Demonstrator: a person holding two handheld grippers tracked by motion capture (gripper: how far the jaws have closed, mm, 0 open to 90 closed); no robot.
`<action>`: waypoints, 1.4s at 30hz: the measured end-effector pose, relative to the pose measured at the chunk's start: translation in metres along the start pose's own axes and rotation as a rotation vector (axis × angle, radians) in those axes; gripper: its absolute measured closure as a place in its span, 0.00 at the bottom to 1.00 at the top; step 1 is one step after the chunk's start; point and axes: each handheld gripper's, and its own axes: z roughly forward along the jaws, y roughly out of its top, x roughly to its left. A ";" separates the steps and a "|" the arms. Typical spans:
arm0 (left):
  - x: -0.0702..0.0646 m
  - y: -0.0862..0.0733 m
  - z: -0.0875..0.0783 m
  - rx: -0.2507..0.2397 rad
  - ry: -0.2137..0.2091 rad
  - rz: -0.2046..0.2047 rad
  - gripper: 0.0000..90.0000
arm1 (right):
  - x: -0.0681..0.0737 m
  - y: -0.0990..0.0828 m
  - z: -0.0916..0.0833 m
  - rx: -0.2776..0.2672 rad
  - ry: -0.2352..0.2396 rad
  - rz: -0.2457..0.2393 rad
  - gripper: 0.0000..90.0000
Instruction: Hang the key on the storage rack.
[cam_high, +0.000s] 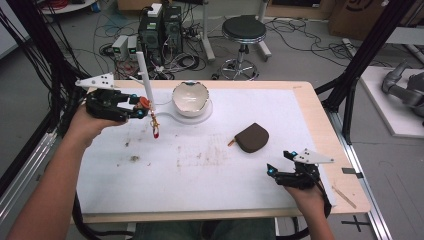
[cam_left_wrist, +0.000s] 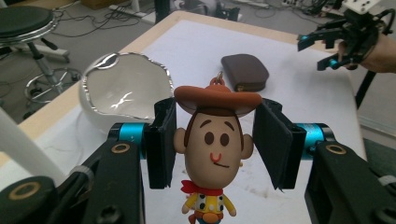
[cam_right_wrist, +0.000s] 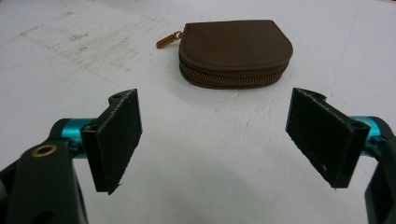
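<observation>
no readable text, labels, brands or numbers anywhere, no legible signs

Brown pouch (cam_right_wrist: 236, 51) w/ tan zip pull, white bowl (cam_high: 190, 98), cowboy figure (cam_left_wrist: 214, 149): brown hat, red bandana, yellow spotted shirt; black pads, teal joints.

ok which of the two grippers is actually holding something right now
The left gripper: its fingers press on the head of a cowboy figure keychain, lifted near the white bowl. The right gripper is open, aimed at the brown zip pouch.
</observation>
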 end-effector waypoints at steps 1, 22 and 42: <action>0.002 0.003 -0.001 0.002 0.010 0.000 0.56 | 0.000 0.000 0.000 0.000 0.000 0.000 0.21; 0.047 0.037 -0.014 -0.019 0.143 -0.027 0.56 | 0.001 0.001 0.003 0.006 0.007 -0.001 0.21; 0.073 0.041 -0.021 -0.016 0.235 -0.058 0.56 | 0.004 0.001 0.007 0.015 0.008 -0.004 0.21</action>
